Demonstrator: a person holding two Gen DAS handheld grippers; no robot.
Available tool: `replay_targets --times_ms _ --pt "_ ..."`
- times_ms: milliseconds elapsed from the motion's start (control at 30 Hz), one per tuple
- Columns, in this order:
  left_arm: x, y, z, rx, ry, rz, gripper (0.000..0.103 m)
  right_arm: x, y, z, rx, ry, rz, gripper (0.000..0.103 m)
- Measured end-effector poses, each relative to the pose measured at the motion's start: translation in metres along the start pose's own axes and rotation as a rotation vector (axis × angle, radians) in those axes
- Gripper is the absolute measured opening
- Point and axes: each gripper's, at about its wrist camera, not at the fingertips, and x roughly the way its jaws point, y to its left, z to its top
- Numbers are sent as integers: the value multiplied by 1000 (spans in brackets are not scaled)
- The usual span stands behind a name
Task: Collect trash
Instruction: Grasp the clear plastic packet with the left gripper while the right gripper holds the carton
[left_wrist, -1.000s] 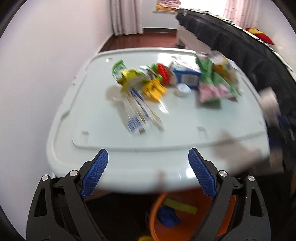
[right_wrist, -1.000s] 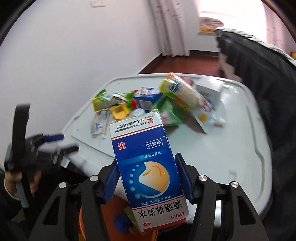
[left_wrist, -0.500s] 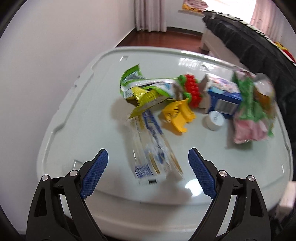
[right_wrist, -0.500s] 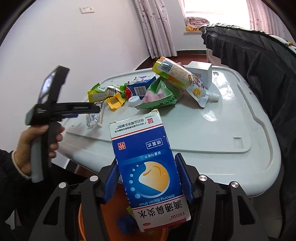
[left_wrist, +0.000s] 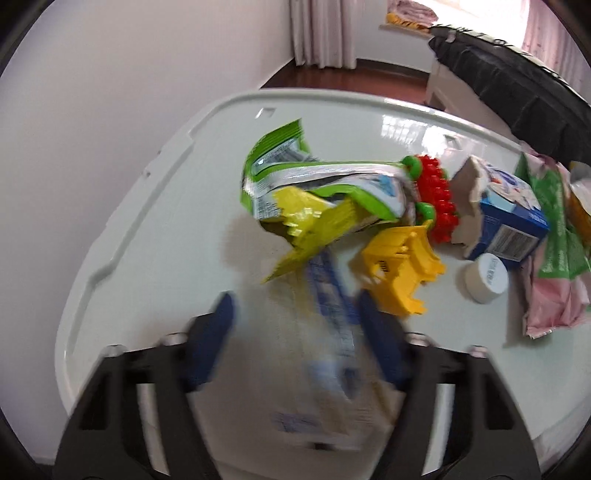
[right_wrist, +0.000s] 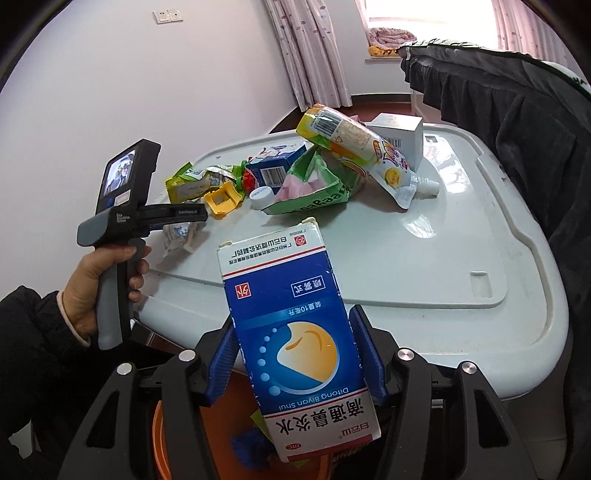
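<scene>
My right gripper (right_wrist: 295, 354) is shut on a blue and white medicine carton (right_wrist: 295, 332) and holds it above an orange bin (right_wrist: 162, 443) at the table's near edge. My left gripper (left_wrist: 299, 325) is open, its blurred fingers on either side of a clear plastic wrapper (left_wrist: 328, 332) on the pale table (left_wrist: 147, 221). The left gripper also shows in the right wrist view (right_wrist: 192, 212), over the same wrapper (right_wrist: 177, 236). Behind it lie a green and yellow snack packet (left_wrist: 314, 192), a yellow plastic piece (left_wrist: 399, 266) and a torn blue carton (left_wrist: 506, 218).
More trash sits mid-table: a white cap (right_wrist: 260, 194), a green and pink bag (right_wrist: 314, 184), a yellow pouch (right_wrist: 354, 144) and a white box (right_wrist: 399, 136). A dark draped cloth (right_wrist: 517, 129) runs along the right side. A white wall stands to the left.
My left gripper has moved forward over the table to the clear wrapper and its jaws have narrowed around it. The right gripper has stayed over the bin with the carton.
</scene>
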Motion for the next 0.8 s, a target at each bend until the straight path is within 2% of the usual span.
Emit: replay_targets --times_ms 33,100,133,333,533,800 --pt "-2 -1 -1 8 -3 5 33 0 1 0 -1 1 1 58" --pt "-5 -1 -2 16 1 10 24 1 2 0 -3 2 3 58" --pt "-8 1 -5 10 4 -4 15 1 3 0 -5 2 4 58" --pt "-29 14 -22 0 14 -58 10 2 10 0 -22 2 15 58" --pt "-74 18 -49 24 -22 -124 10 1 20 0 -29 1 39 58" --pt "-126 10 -87 102 -43 -208 10 -10 34 -2 -41 -22 42 58"
